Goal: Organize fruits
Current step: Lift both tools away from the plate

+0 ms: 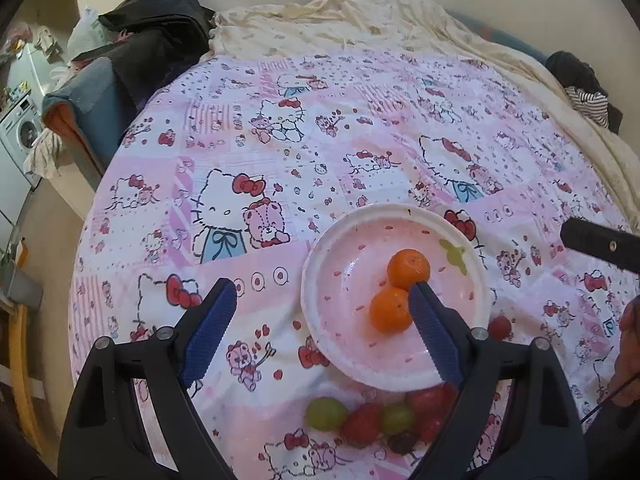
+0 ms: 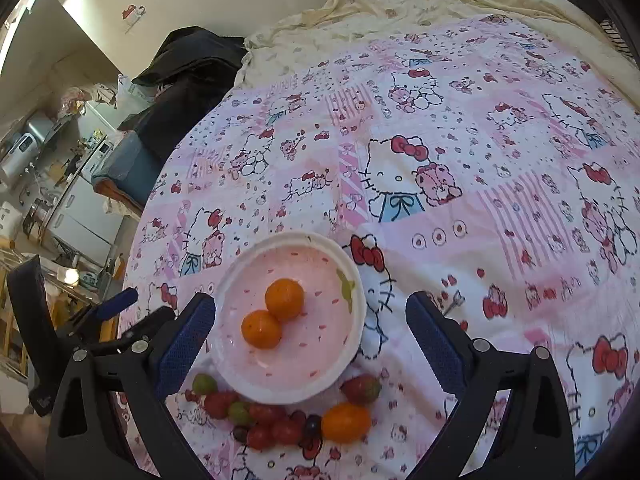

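Two small oranges (image 1: 400, 292) are sitting touching each other in a pink plate (image 1: 340, 320) with a white rim, which is resting on a bed covered by a pink cartoon-cat bedspread (image 1: 280, 152). The left claw (image 1: 320, 332) is hanging above the plate's near side with its blue fingers (image 1: 208, 332) standing wide apart and gripping nothing. The right claw (image 2: 312, 344) is likewise hovering over the plate, its fingers spread and empty. Just beside the plate's near rim, loose fruit is lying on the bedspread: green grapes (image 1: 326, 412), red strawberries (image 1: 362, 424), a dark grape (image 2: 312, 424) and a third orange (image 2: 346, 420). A cream blanket (image 1: 360, 20) is lying crumpled at the far end of the bed.
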Available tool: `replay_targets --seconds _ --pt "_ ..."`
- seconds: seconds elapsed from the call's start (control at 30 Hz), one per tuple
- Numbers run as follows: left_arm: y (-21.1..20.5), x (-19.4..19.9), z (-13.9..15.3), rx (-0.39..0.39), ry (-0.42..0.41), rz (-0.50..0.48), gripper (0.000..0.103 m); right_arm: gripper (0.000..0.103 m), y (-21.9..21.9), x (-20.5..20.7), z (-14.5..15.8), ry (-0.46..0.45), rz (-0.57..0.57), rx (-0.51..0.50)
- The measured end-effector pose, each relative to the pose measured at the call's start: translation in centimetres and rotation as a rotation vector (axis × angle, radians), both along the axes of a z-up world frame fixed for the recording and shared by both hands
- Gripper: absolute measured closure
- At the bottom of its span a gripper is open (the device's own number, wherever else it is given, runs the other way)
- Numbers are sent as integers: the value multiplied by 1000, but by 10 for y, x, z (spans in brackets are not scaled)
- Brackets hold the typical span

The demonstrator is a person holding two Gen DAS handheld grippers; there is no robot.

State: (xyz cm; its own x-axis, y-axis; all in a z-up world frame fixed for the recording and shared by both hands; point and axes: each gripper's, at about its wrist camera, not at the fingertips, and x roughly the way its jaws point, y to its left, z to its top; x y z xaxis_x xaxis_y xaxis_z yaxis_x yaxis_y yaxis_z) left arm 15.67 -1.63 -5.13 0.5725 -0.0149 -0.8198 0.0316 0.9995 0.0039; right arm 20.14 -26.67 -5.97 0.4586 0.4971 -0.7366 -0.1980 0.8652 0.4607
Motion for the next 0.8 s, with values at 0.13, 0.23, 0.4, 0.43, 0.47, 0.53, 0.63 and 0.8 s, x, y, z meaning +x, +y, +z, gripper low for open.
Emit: replay_targets --seconds 0.13,0.23,0.4,0.43,0.47,0.53,0.63,0.8 --pt "4 -14 10 -8 -20 10 17 5 -2 -15 6 -13 -2 -4" --pt "8 -25 16 -26 -28 21 18 5 -3 -27 11 -27 -1 -12" --pt "12 -44 23 -38 -37 36 17 5 -6 -47 14 -27 -2 -17" --pt "13 -49 24 -45 -39 39 18 5 -6 -50 15 -27 0 -19" --pt "14 -52 25 -47 -38 41 18 5 -6 -54 15 -27 1 -23" --pt "15 -59 25 -52 -34 45 17 5 -6 -62 16 -26 3 -26" --pt "17 -70 24 -61 -26 54 18 5 -9 -74 16 -19 0 -20" --pt "20 -86 22 -64 -17 68 18 5 -13 -90 14 -14 -16 -18"
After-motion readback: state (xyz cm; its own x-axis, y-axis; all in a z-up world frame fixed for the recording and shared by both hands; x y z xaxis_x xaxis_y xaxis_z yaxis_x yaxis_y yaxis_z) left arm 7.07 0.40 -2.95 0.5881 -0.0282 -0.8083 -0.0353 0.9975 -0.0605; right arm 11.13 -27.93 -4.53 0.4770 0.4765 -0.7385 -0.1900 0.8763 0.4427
